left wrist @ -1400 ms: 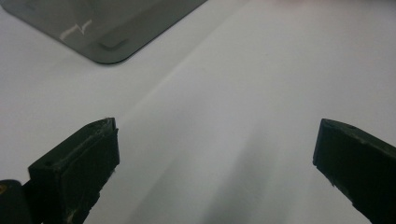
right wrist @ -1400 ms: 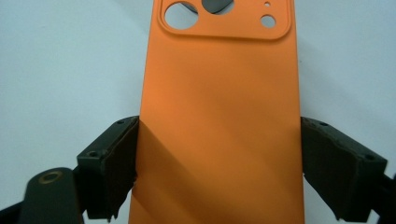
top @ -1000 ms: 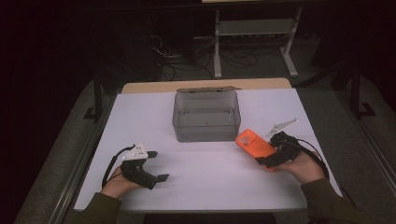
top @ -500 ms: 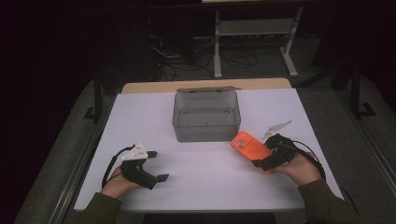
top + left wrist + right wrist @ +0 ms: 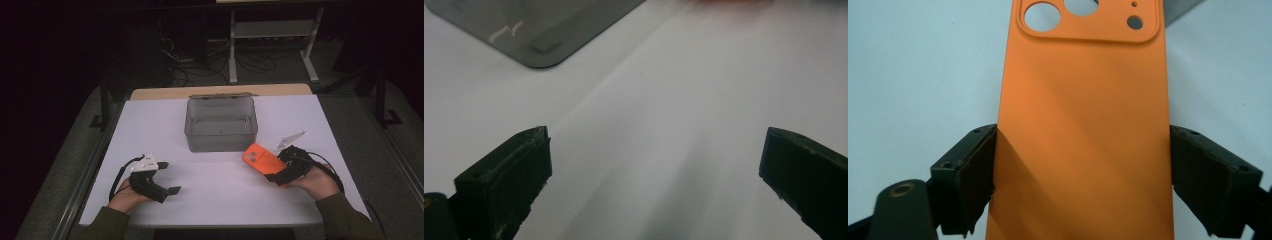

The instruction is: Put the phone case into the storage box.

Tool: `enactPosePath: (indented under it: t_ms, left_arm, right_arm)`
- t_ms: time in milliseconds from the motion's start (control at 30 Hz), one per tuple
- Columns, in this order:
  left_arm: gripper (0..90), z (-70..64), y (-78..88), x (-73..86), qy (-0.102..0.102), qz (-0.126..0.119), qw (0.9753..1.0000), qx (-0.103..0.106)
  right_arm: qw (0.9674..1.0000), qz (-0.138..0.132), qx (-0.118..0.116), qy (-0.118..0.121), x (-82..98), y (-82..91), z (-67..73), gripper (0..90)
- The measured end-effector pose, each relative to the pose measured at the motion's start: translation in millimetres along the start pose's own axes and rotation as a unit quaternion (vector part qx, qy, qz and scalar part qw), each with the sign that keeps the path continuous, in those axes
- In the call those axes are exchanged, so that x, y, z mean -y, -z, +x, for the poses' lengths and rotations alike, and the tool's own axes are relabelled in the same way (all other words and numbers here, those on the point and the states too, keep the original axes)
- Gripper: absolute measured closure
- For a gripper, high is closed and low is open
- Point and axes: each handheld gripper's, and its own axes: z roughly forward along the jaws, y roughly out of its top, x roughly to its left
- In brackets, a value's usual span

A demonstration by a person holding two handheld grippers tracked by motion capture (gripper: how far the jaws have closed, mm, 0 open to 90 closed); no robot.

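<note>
Gripped an orange phone case (image 5: 1083,125) across its long edges in the right gripper (image 5: 1080,180), both pads pressed flat against the sides, camera cutouts pointing away from the hand. Held just in front and to the right of the clear grey plastic box (image 5: 221,125), near its front right corner, over the white table (image 5: 210,200). Sat open-topped at the middle of that table, hinged lid tipped back. Rested well left and in front of the box: the left gripper (image 5: 654,185), jaws spread wide, nothing between them, bare tabletop beneath, a box corner beyond.
</note>
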Motion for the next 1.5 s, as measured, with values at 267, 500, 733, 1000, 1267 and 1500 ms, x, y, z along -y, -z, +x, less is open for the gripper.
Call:
enactPosePath:
  t_ms: [267,500,733,1000,1267,1500]
  left_arm:
    - [0.0,-0.1,-0.5,0.2,0.0,0.001,1.0,0.0]
    - [0.0,-0.3,0.0,0.2,0.0,0.0,1.0,0.0]
    - [0.0,-0.3,0.0,0.2,0.0,-0.001,1.0,0.0]
    - [0.0,-0.1,0.0,0.6,0.001,-0.001,1.0,0.0]
    - [0.0,-0.3,0.0,0.8,0.001,-0.001,1.0,-0.001]
    - [0.0,-0.3,0.5,0.8,0.001,-0.002,1.0,-0.001]
  right_arm:
    - [1.0,0.002,-0.007,0.006,-3.6,-3.3,4.7,15.7]
    - [0.9997,0.003,-0.015,0.019,-9.2,-8.0,9.8,15.7]
    - [0.9991,0.006,-0.022,0.036,-18.6,-13.8,17.1,15.7]
    - [0.9981,0.008,-0.029,0.054,-29.0,-19.7,23.8,15.7]
    - [0.9967,0.009,-0.036,0.072,-40.4,-25.8,28.6,15.7]
    - [0.9955,0.01,-0.041,0.085,-50.1,-31.0,33.0,15.6]
